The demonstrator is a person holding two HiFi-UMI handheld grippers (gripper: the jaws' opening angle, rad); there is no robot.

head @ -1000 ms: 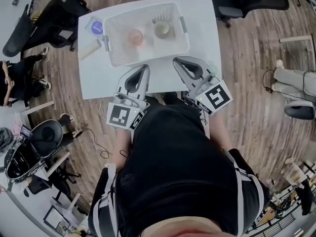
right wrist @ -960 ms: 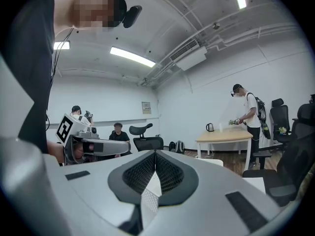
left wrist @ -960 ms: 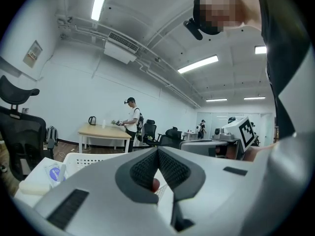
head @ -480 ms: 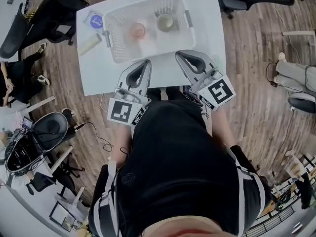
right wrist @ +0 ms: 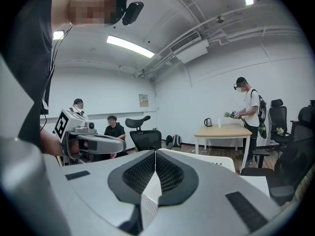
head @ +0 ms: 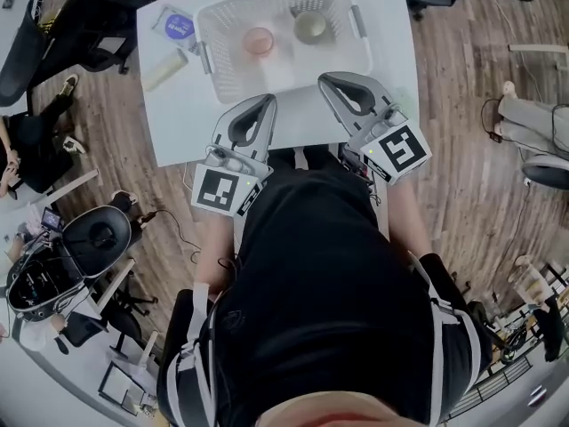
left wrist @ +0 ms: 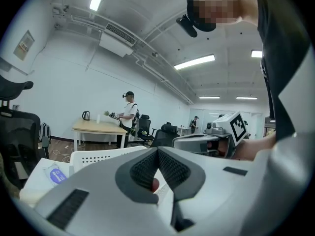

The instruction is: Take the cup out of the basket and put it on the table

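Observation:
A white plastic basket (head: 211, 68) stands on the far half of the white table (head: 178, 123). Inside it sit a pink cup (head: 259, 41) and, to its right, a beige cup (head: 310, 27). My left gripper (head: 268, 101) hovers shut just short of the basket's near wall, nothing in it. My right gripper (head: 325, 79) is shut too, its tip at the near wall below the beige cup. In the left gripper view the jaws (left wrist: 157, 150) meet, and a sliver of the pink cup (left wrist: 155, 184) shows under them. The right gripper (right wrist: 155, 152) points over the basket rim (right wrist: 221, 163).
A round blue-labelled packet (head: 178, 25) and a cream-coloured tube (head: 166, 69) lie on the table left of the basket. Office chairs (head: 53, 34) stand around on the wooden floor. People are at a distant desk (right wrist: 221, 131).
Both grippers have edged forward toward the basket's near wall, staying shut. The head view has shifted, so table and basket sit further right in the picture.

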